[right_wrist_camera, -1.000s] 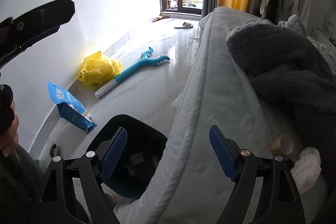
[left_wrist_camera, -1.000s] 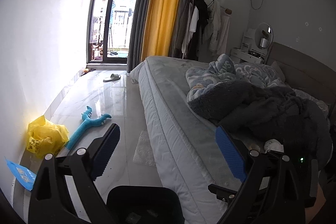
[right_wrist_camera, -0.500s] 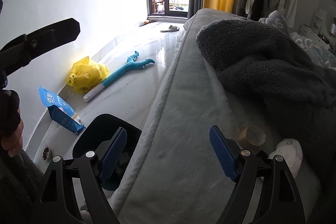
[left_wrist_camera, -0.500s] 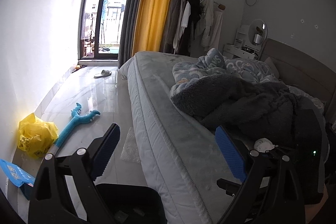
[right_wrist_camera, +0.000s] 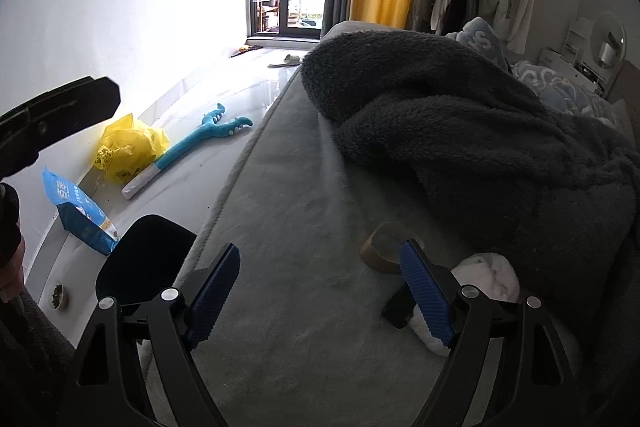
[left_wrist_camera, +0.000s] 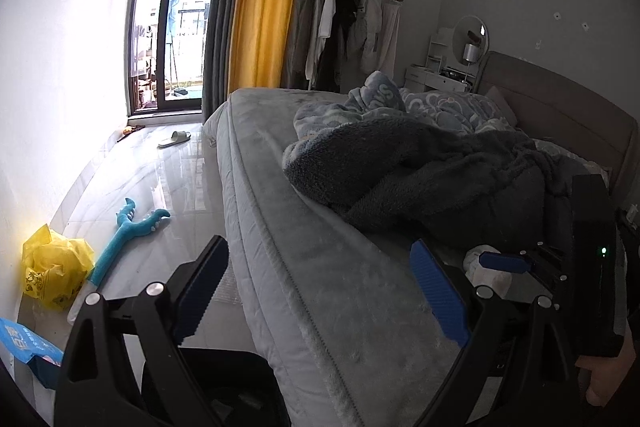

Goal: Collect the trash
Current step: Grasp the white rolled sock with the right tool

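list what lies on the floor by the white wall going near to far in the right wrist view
small bowl of pellets → blue printed bag → crumpled yellow plastic bag → turquoise plush claw stick → pale slipper

The bed (right_wrist_camera: pixel 304 267) carries a dark blanket (right_wrist_camera: pixel 460 131); just below its edge lie a tape roll (right_wrist_camera: pixel 384 253), a white wad (right_wrist_camera: pixel 492 273) and a black card (right_wrist_camera: pixel 398 305). Left of the bed, the floor (right_wrist_camera: pixel 192 195) holds a bin (right_wrist_camera: pixel 140 259), blue packet (right_wrist_camera: pixel 76 211), yellow bag (right_wrist_camera: pixel 128 147), teal stick (right_wrist_camera: pixel 192 147) and slipper (right_wrist_camera: pixel 286 60).
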Demonstrator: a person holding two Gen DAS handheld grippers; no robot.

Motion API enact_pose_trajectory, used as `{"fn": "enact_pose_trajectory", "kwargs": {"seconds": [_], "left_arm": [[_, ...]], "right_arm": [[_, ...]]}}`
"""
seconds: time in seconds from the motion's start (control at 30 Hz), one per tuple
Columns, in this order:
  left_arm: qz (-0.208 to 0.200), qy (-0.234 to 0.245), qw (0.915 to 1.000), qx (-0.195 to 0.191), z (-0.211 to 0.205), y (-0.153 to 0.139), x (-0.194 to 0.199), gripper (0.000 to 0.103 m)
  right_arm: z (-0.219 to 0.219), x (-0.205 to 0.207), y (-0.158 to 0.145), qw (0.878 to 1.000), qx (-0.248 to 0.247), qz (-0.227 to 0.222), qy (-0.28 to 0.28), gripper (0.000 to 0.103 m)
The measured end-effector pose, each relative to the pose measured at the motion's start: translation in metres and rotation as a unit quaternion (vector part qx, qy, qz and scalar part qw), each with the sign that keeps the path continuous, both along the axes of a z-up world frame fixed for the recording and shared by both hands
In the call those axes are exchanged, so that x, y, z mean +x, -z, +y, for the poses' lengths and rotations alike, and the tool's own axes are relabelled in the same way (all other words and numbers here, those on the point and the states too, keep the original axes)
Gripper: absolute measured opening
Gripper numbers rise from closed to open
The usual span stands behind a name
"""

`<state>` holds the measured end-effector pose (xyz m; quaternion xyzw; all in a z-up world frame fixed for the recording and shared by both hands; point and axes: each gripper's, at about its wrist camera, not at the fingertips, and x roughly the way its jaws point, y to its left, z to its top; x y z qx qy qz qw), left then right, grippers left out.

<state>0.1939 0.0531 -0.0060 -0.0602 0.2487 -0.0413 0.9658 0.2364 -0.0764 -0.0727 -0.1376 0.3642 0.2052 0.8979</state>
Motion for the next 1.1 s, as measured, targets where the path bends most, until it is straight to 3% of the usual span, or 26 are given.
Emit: {"fn": "enact_pose_trajectory", "kwargs": {"seconds": [0.3, 0.47, 0.57, 0.7, 0.97, 1.1], "left_arm": [[0.017, 0.017, 0.9995, 0.021, -0.026, 0.014, 0.012, 0.094], [0.026, 0.031, 0.9989, 0.025, -0.042, 0.023, 0.019, 0.094], [0.032, 0.038, 0.9986, 0.021, -0.051, 0.028, 0.024, 0.094], [0.041, 0.05, 0.9977, 0.02, -0.066, 0.036, 0.029, 0.094], [0.057, 0.071, 0.9954, 0.029, -0.095, 0.05, 0.04, 0.094], [0.059, 0.088, 0.9938, 0.032, -0.112, 0.056, 0.043, 0.094]], "right_arm": [[-0.061, 0.024, 0.022, 0.996, 0.044, 0.028, 0.07, 0.084], [-0.079, 0.025, 0.028, 0.994, 0.058, 0.036, 0.083, 0.084], [-0.083, 0.024, 0.033, 0.995, 0.036, 0.032, 0.085, 0.073], [-0.094, 0.027, 0.041, 0.995, 0.028, 0.035, 0.091, 0.065], [-0.115, 0.03, 0.053, 0.994, 0.01, 0.038, 0.098, 0.059], [-0.125, 0.032, 0.052, 0.994, 0.019, 0.038, 0.098, 0.046]]}}
